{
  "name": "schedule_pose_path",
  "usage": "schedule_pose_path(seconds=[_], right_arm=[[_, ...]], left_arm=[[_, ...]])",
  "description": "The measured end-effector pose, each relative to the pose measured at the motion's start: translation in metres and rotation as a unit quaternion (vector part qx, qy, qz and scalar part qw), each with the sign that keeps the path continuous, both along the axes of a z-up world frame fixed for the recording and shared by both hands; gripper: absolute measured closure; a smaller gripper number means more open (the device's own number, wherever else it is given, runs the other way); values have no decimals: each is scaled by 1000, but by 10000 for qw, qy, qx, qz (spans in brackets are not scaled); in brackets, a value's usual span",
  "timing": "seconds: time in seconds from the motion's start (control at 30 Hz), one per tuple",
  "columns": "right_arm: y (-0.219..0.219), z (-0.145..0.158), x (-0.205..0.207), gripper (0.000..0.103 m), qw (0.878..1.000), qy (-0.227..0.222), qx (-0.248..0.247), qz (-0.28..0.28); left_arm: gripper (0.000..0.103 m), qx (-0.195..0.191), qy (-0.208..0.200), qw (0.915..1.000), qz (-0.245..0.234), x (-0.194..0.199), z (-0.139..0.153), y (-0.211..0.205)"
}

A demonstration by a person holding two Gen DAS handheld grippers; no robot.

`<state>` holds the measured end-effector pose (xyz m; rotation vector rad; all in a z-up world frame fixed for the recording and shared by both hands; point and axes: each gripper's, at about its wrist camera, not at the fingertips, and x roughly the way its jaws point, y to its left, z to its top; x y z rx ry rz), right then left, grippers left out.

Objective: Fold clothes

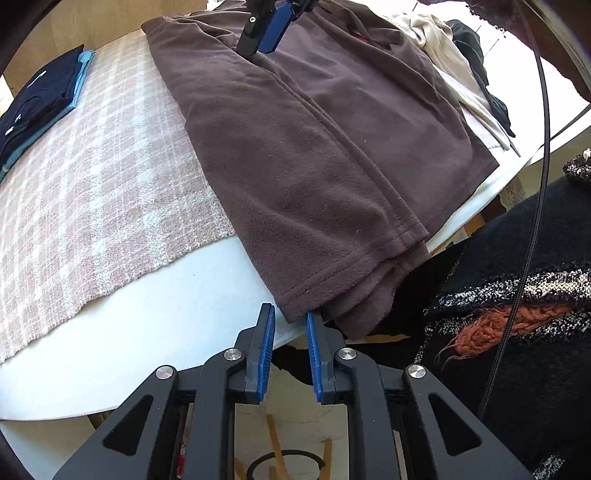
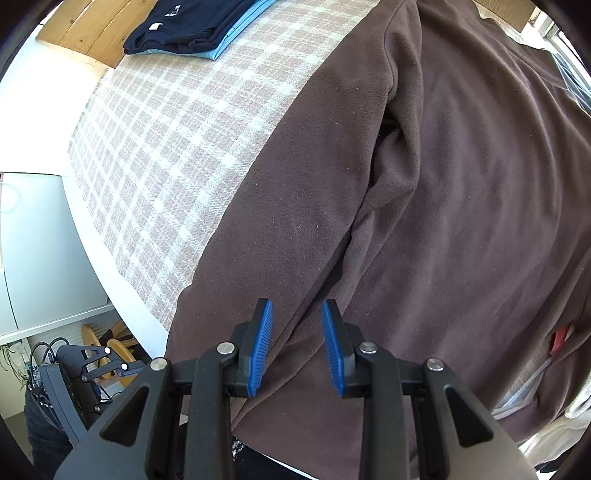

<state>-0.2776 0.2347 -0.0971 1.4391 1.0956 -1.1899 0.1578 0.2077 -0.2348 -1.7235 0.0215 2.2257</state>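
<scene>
A brown fleece garment (image 1: 314,140) lies spread on the checked cloth (image 1: 92,177), one side folded inward along a long seam. Its hem corner hangs over the white table edge (image 1: 166,314). My left gripper (image 1: 290,317) is open, its tips right at that hem corner, holding nothing. My right gripper (image 2: 297,314) is open just above the fleece (image 2: 424,221) near the folded sleeve edge, empty. The right gripper also shows at the far end of the garment in the left wrist view (image 1: 266,33). The left gripper shows small at the lower left of the right wrist view (image 2: 110,363).
A folded stack of navy and light blue clothes (image 1: 40,103) sits at the far left of the cloth, also in the right wrist view (image 2: 192,26). Beige and black unfolded clothes (image 1: 454,62) lie beyond the fleece. The person's dark knit top (image 1: 517,314) is at right.
</scene>
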Motion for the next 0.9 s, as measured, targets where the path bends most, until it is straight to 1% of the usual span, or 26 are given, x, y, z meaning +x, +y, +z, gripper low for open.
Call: schedule_pose_path(seconds=[0.07, 0.13, 0.23, 0.3, 0.33, 0.4, 0.53, 0.6, 0.7, 0.83, 0.9], right_arm=[[0, 0, -3, 75, 10000, -59, 11, -56], [-2, 0, -8, 75, 9999, -106, 0, -135], [-6, 4, -15, 75, 9992, -237, -59, -324], [-11, 7, -19, 71, 9983, -302, -156, -469], [-13, 9, -18, 69, 9982, -320, -229, -459], [-18, 12, -16, 69, 9981, -315, -345, -409], [-19, 5, -7, 69, 9996, -12, -277, -113], [-16, 1, -7, 69, 9997, 49, -208, -66], [-9, 1, -5, 69, 9998, 108, -155, 43], [-3, 5, -6, 69, 9997, 151, -138, 98], [-1, 6, -9, 69, 9995, 240, -156, 149]], left_arm=[[100, 31, 138, 9999, 8, -1, 1, -2], [100, 48, 262, 9996, 46, -2, 3, -5], [101, 190, 396, 9990, 60, -1, 9, -6], [101, 280, 480, 9984, 108, 3, 14, -8], [101, 322, 503, 9981, 139, 6, 17, -9], [101, 380, 548, 9975, 227, 11, 21, -11], [101, 611, 696, 9947, 449, 23, 31, -8], [101, 569, 747, 9942, 524, 26, 29, -9], [101, 608, 694, 9941, 579, 27, 19, -5], [101, 575, 563, 9954, 512, 30, 7, 5], [102, 550, 496, 9961, 480, 33, 3, 7]])
